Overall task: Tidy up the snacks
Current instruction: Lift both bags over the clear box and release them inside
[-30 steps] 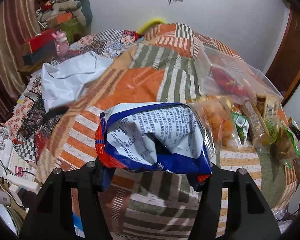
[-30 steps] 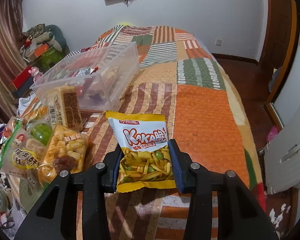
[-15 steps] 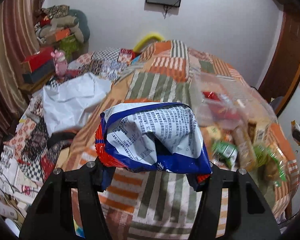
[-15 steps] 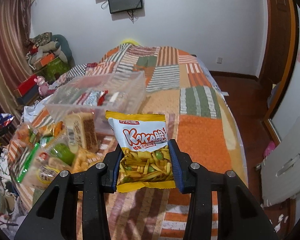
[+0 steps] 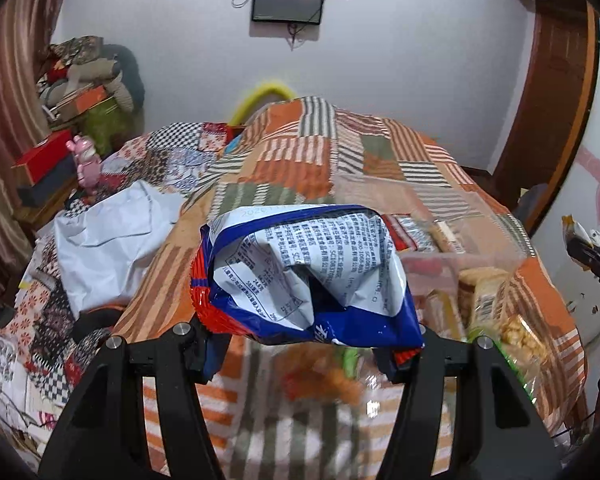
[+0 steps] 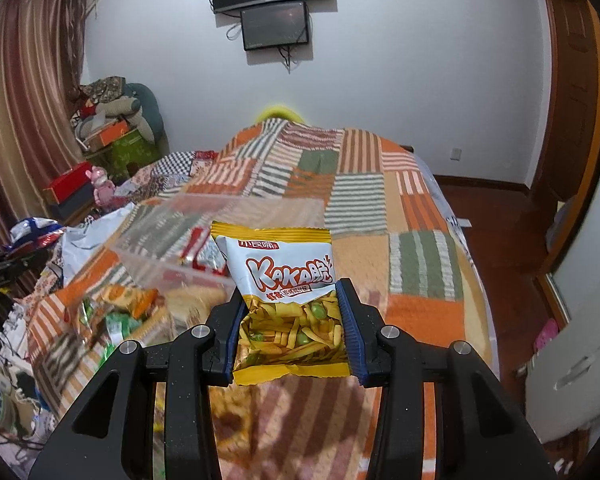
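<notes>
My left gripper point(image 5: 304, 344) is shut on a crumpled blue, white and red snack bag point(image 5: 300, 268), held in the air above the bed. My right gripper point(image 6: 292, 332) is shut on a small yellow and white "KAKA" snack packet point(image 6: 284, 280), also lifted off the quilt. A clear plastic box point(image 6: 172, 240) with wrapped snacks inside sits on the quilt beyond and left of the packet; in the left wrist view the clear plastic box point(image 5: 460, 240) shows to the right of the blue bag. Loose snack packs point(image 6: 124, 316) lie in front of it, blurred.
A patchwork quilt point(image 6: 420, 264) in orange, green and stripes covers the bed. A white plastic bag point(image 5: 112, 240) lies on its left side. Clutter, boxes and a pink toy point(image 5: 86, 160) stand by the curtain at the left. Screens hang on the far wall; a door frame is at the right.
Both grippers have risen with their bags still held; the quilt, box and loose packs have dropped lower in both views and more of the wall shows.
</notes>
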